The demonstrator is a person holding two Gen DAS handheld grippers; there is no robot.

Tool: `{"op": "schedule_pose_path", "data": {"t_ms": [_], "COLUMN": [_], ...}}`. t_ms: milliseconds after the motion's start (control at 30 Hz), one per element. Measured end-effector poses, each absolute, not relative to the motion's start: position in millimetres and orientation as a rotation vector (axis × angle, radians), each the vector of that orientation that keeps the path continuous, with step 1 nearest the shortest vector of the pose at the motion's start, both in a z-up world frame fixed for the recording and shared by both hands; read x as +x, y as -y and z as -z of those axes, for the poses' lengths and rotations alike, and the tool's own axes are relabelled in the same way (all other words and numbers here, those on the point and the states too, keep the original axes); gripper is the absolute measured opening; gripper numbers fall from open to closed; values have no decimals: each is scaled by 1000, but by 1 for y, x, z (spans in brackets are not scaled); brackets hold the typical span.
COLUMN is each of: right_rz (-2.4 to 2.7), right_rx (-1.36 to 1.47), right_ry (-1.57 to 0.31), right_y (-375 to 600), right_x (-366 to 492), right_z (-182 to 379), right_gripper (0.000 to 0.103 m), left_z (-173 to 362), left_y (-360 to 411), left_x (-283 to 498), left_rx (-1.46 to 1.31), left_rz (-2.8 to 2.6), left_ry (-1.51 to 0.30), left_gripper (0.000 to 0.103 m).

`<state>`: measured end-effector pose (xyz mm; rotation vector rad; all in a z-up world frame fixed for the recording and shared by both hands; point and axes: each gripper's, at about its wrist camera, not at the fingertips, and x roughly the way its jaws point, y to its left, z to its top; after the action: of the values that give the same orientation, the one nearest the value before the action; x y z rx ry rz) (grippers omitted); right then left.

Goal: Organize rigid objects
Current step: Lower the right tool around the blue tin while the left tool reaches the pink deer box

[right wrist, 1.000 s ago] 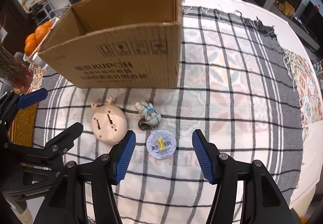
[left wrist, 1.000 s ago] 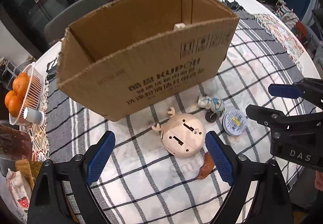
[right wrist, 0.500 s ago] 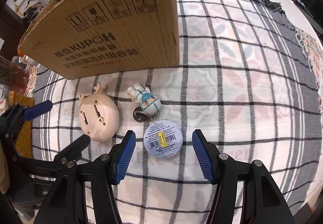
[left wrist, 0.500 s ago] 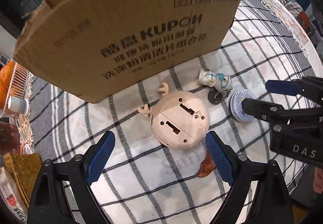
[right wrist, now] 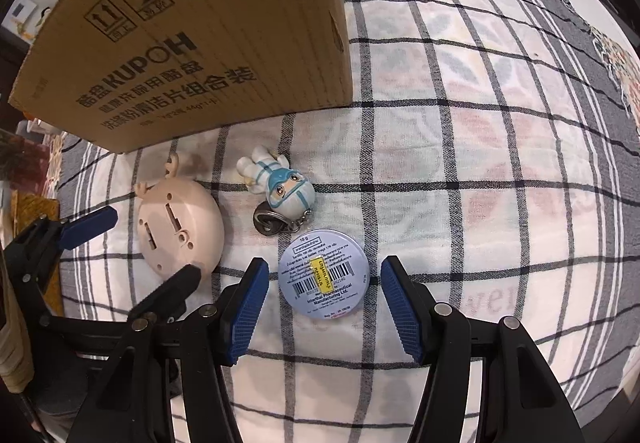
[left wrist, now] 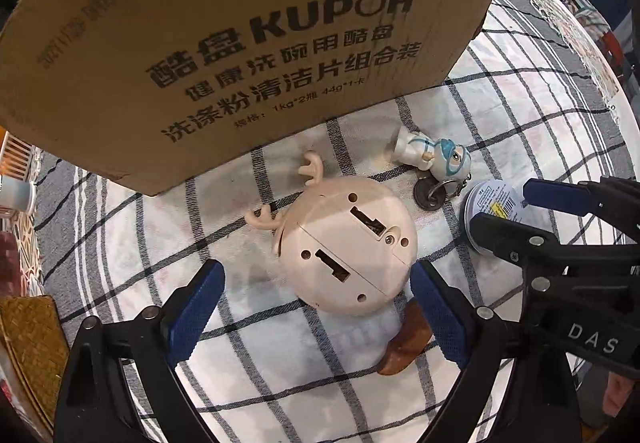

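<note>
— Toys lie where?
— On the checked tabletop [right wrist: 460, 147] before a cardboard box [right wrist: 208, 43]. Left tool [left wrist: 316, 297], wide open, flanks a round deer toy [left wrist: 346, 245]; right tool [right wrist: 322, 293], wide open, brackets a tin [right wrist: 323, 279], touching nothing.

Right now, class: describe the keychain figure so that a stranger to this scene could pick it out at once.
Start at the cardboard box on the checked cloth. Three small things lie in front of it: a round beige toy, a tin and, between them nearer the box, the keychain figure. It alone is a little person, white and blue with goggles, on a ring.
</note>
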<state>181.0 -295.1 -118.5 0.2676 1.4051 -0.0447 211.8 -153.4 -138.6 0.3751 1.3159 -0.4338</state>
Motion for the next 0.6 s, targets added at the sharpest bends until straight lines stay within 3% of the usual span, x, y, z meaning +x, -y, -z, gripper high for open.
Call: {"op": "schedule_pose_path", "data": {"t_ms": [467, 600], "right_rz": [82, 82], "right_rx": [279, 307], "right_ry": [-1440, -1464], "right_y": [295, 293], "right_x": [183, 185], "right_z": [133, 134], "right_gripper": [59, 58], "left_z": [165, 166], "left_y": [174, 189], "left_x": [213, 216], "left_rx": [426, 428], "left_rz": [397, 409], "left_ry": [-1300, -1285], "left_gripper": [94, 88]}}
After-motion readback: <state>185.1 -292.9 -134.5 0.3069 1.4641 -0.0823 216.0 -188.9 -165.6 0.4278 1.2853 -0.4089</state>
